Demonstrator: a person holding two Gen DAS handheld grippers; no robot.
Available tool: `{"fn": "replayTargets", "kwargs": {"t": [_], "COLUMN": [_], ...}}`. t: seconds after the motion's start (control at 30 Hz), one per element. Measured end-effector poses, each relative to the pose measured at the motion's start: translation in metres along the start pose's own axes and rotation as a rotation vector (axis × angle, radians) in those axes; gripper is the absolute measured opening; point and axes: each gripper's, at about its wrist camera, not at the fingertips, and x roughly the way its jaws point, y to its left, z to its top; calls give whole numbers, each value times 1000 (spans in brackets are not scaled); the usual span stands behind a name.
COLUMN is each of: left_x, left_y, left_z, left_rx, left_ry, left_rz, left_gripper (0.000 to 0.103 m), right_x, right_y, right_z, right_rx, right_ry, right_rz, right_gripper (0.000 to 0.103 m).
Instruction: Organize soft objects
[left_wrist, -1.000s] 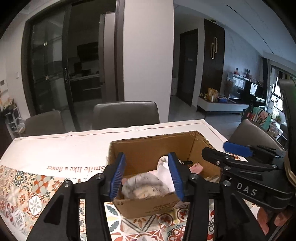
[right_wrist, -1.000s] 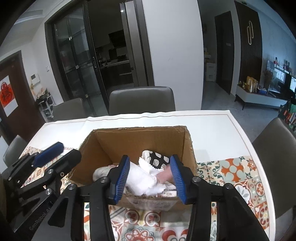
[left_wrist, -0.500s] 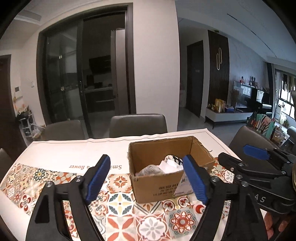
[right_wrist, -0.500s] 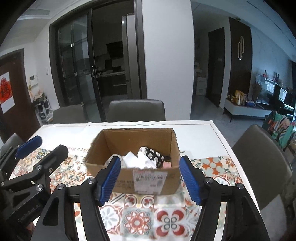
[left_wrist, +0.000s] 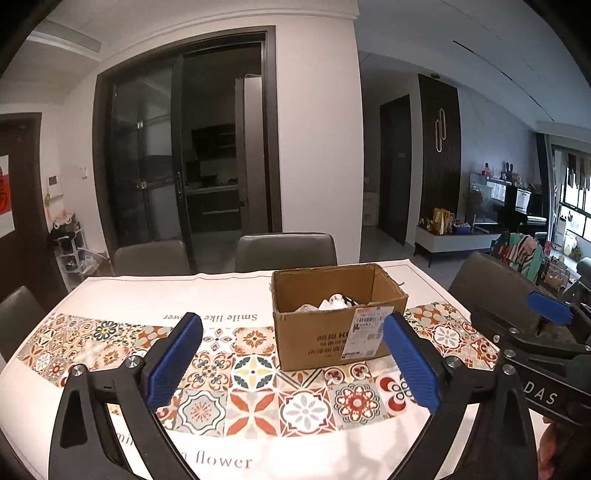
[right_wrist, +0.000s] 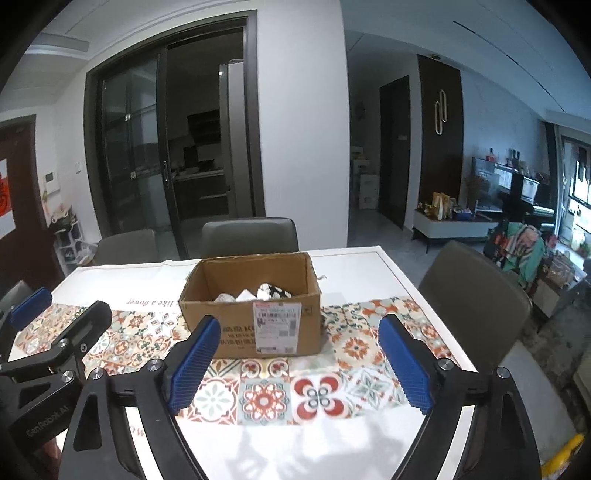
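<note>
A brown cardboard box (left_wrist: 334, 334) stands on the patterned tablecloth; it also shows in the right wrist view (right_wrist: 236, 328). Soft objects lie inside: white cloth (left_wrist: 330, 303) and a black-and-white spotted piece (right_wrist: 271, 290). My left gripper (left_wrist: 291, 360) is open and empty, held back from the box near the table's front. My right gripper (right_wrist: 299, 360) is open and empty, also back from the box. Each gripper shows at the edge of the other's view: the right one (left_wrist: 546, 314) and the left one (right_wrist: 31, 304).
The table (left_wrist: 110, 291) has a white cloth with a band of coloured tiles (left_wrist: 255, 369). Grey chairs stand behind the table (left_wrist: 286, 251), (left_wrist: 149, 256) and at its right end (right_wrist: 469, 288). Glass doors and a living room lie beyond.
Both grippers have drawn back from over the box toward the table's front and opened wide. The soft items they were around stay in the box.
</note>
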Motion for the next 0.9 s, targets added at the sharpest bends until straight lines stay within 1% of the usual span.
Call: {"fn": "replayTargets", "kwargs": {"t": [0.2,0.33,0.57,0.8,0.9], "left_x": [-23,-36,-51,-56,-56], "left_y": [1,-1,-2,-3,-3], "left_z": [-16,-28,-46,-53,-57], "left_rx": [-10,-11,-11,-12,-17], "left_ry": [2,13,9,5,15], "left_rz": [40,27,21,2,-4], "left_gripper": [103,103,103,103,103], "right_x": [-26,-39,-53,-60,-62], "right_y": [0,-1,-5,-6,-7], "right_z": [-15,-25,-41,-51,-54], "right_rx": [4,12,36,42,38], "right_ry": [-23,-25,-17,-14,-14], "right_rz": [-59,-64,-65,-75,-79], "right_gripper": [89,89,89,89,89]}}
